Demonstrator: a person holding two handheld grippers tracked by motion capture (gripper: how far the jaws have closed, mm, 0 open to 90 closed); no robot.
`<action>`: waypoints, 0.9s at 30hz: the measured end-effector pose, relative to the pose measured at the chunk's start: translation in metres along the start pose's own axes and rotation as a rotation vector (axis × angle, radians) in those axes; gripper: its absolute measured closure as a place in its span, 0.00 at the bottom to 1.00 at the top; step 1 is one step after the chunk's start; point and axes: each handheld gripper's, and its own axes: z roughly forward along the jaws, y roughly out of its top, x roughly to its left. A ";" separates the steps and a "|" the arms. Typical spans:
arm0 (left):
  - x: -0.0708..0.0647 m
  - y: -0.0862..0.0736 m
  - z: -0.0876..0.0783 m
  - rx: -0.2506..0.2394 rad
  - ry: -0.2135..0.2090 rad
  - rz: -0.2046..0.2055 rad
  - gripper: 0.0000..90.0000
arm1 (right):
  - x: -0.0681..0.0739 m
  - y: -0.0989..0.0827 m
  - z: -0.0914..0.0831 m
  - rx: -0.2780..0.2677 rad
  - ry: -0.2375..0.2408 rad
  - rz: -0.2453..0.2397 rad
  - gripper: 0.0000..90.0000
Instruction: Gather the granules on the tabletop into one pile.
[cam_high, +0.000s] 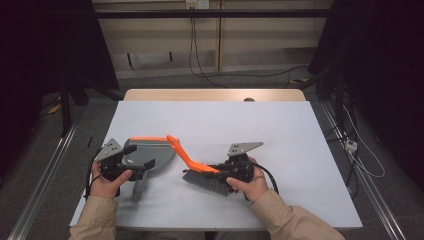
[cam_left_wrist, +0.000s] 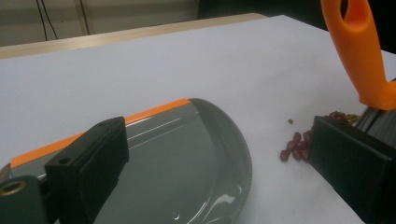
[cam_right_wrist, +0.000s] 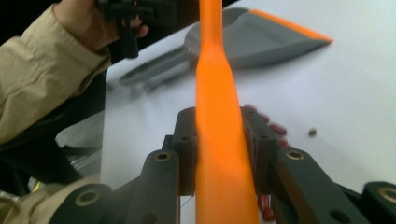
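The right gripper is clamped on the orange handle of a hand brush, whose dark bristles rest on the white table beside a small heap of red beans. The left gripper sits over a grey dustpan (orange strip along its front edge), its jaws standing wide apart with the pan between them, not pressing on it. The dustpan lies flat, just left of the brush.

Brush handle cut off at top edge
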 end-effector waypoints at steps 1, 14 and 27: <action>0.000 0.000 0.000 0.002 0.001 -0.005 0.06 | -0.001 -0.003 -0.003 0.010 -0.003 0.003 0.79; -0.002 0.000 0.005 0.013 -0.003 0.001 0.06 | -0.028 -0.010 -0.013 0.045 0.021 -0.037 0.79; -0.001 -0.001 0.005 0.015 -0.002 -0.001 0.06 | -0.035 -0.001 -0.011 -0.001 0.012 -0.022 0.79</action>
